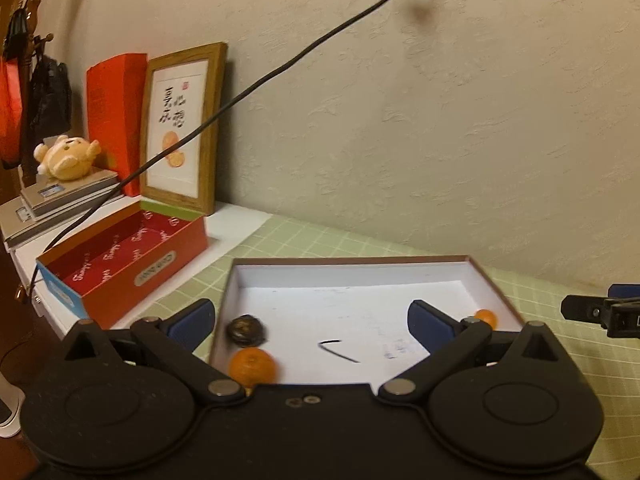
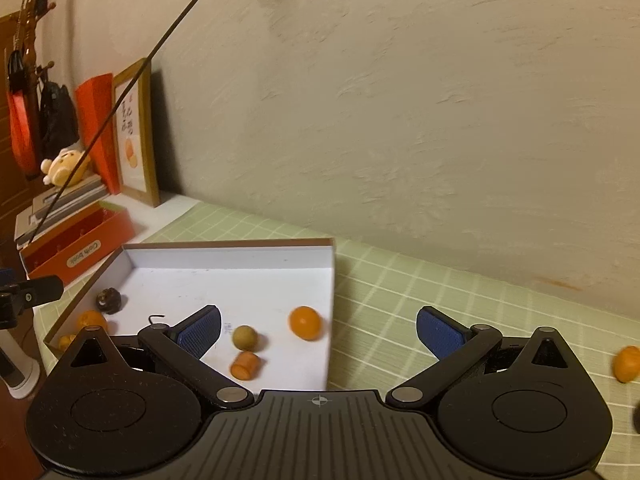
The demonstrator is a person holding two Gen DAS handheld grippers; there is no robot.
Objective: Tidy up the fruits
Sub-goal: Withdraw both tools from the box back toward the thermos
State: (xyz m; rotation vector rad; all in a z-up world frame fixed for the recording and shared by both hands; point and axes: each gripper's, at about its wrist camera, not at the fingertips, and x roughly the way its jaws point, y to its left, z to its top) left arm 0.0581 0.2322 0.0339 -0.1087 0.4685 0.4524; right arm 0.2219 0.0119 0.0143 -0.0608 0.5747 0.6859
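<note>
Shallow white cardboard tray (image 2: pixel 329 300) open from above; bare floor mid-tray, fruit scattered around it. Small black bent metal piece (image 1: pixel 338 350) lies on tray floor. Thin black cable (image 1: pixel 256 84) slants across air over left side, above open red cardboard box (image 1: pixel 172 256). Green checked cloth (image 2: pixel 420 292) on worktop right of tray mostly free; wall close behind.

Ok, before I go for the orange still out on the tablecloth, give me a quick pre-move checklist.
1. Right gripper open and empty: ok.
2. Left gripper open and empty: ok.
3. Orange on the tablecloth reachable, nothing on it: ok, though it sits at the picture's edge.
4. White box has free floor for it: ok.
5. Path from right gripper to orange free of other things: cannot tell, a dark thing shows at the edge.
</note>
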